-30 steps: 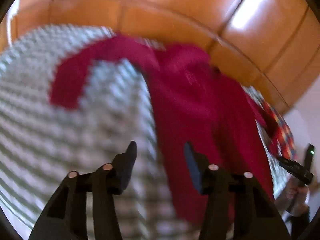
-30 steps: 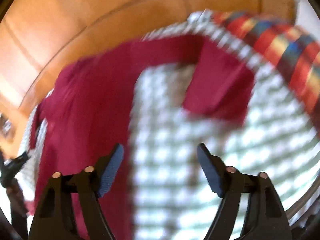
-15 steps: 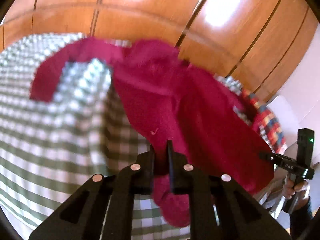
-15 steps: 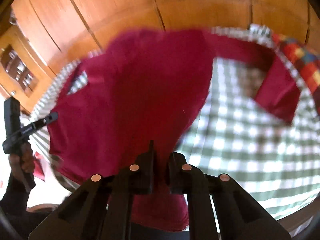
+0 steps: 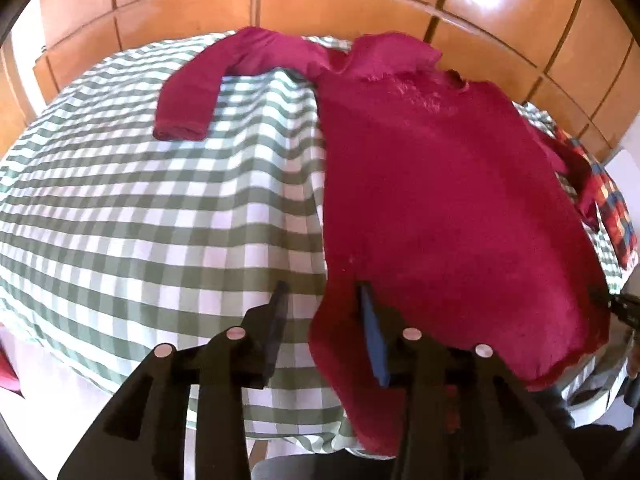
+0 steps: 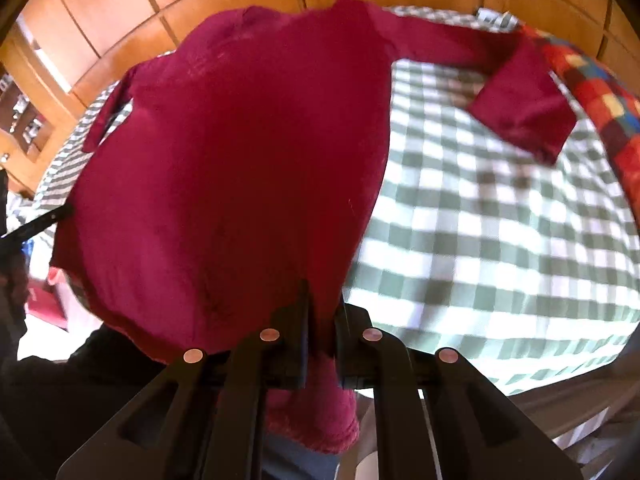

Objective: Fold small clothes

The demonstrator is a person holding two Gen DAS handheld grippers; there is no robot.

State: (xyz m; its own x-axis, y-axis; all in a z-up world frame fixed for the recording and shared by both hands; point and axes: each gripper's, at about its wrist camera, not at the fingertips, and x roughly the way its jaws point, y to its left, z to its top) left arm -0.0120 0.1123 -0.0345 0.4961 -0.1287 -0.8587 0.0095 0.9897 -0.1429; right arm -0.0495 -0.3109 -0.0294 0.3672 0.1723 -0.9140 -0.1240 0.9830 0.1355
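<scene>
A dark red long-sleeved sweater (image 5: pixel 440 184) lies spread flat on the green-and-white checked cloth (image 5: pixel 140 220), its collar far from me and its hem hanging over the near edge. My left gripper (image 5: pixel 322 308) is open, its jaws astride the hem's left corner. In the right wrist view the sweater (image 6: pixel 240 152) fills the left half. My right gripper (image 6: pixel 322 312) is shut on the sweater's hem at its right corner. One sleeve (image 6: pixel 516 96) lies bent out to the right, the other sleeve (image 5: pixel 200 92) to the left.
A multicoloured checked garment (image 6: pixel 592 92) lies at the right edge of the cloth; it also shows in the left wrist view (image 5: pixel 616 216). Orange wooden panels (image 5: pixel 320 4) stand behind the table. The table's near edge (image 6: pixel 560 392) is close to me.
Both grippers shut on the sweater's hem about half a second ago. Since then the left gripper has opened and let go; the right stays shut. The sweater now lies flatter and more spread out.
</scene>
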